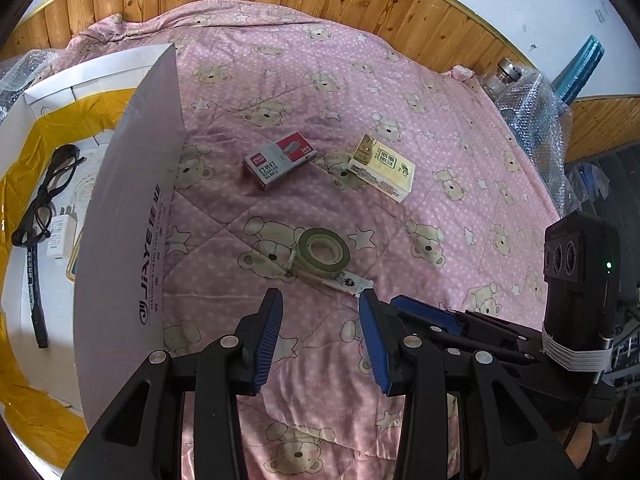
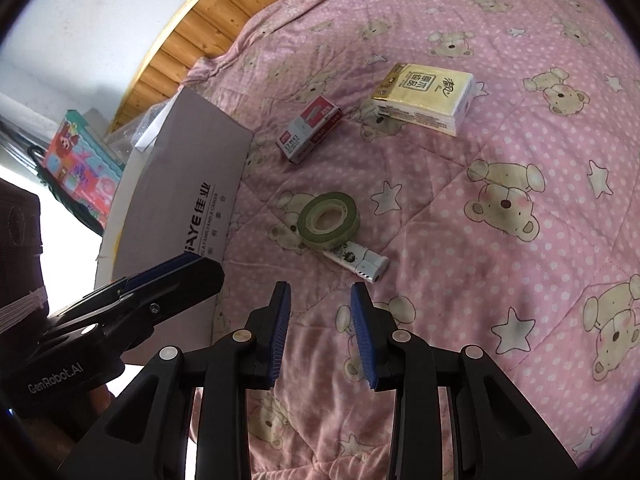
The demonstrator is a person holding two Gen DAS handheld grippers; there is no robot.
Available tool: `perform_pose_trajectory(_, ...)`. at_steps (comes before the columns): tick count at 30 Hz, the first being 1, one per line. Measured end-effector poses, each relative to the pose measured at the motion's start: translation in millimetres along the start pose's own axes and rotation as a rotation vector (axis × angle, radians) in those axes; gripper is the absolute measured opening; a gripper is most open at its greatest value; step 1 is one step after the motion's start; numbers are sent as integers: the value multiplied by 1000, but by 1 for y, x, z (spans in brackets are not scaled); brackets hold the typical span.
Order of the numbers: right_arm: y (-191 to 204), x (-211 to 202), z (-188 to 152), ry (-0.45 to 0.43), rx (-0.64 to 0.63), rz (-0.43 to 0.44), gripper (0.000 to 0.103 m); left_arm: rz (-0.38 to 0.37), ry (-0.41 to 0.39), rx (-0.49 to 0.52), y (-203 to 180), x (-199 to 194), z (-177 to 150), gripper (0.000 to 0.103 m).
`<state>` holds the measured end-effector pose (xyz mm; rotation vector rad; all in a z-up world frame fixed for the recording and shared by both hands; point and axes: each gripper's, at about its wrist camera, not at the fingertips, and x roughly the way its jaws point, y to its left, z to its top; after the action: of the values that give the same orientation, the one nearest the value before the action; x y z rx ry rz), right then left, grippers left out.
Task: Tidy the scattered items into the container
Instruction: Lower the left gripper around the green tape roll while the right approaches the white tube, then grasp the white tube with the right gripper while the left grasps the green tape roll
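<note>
Right, we're over the bed (image 1: 400,92), its pink quilt printed with teddy bears and stars filling both views. At its left edge sits the white cardboard box (image 1: 132,216), one tall flap standing upright with "JIAYE" printed on it, yellow plastic lining the inside. Down in that box lie a pair of black glasses (image 1: 52,188), a white charger plug (image 1: 60,236) just beside them, and a black marker pen (image 1: 34,296) along the near wall.

Out on the quilt, four items are scattered. Furthest right is the yellow pack of tissues (image 1: 382,174), lying flat. Near it, toward the box, is the red-and-grey box of staples (image 1: 280,160), apart from the tissues. Closer to us, the green roll of tape (image 1: 324,250) lies flat, and it rests against a small white correction-tape dispenser (image 2: 356,260) that pokes out from beneath its near edge.

Now the tools: the left tongs (image 1: 320,340) hover just above the quilt, blue pads well apart, nothing between them, short of the tape roll. The right tongs (image 2: 320,332) sit alongside, likewise spread wide and empty, aimed at the dispenser's end.
</note>
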<state>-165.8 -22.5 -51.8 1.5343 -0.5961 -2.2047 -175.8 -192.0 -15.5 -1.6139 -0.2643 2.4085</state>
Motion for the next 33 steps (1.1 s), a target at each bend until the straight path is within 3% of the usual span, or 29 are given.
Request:
perform_pose_trajectory(15,-7,34,18,46,-116,-93,35,10,124,14,-7,77,27,42)
perform_pose_trajectory(22,0,49,22,57,-220,-132,36,40,109,18,0,88,32,42)
perform_pose_trajectory(25,9,51,20,72,-309,-168,28,75,110,-11,12,93,36,37)
perform_pose_trajectory(27,8,47,18,96,-335,-156,22,56,114,-53,23,95,37,37)
perform_pose_trajectory(33,-7,32,10,153,-295,-143,5,36,122,-61,28,96,36,38)
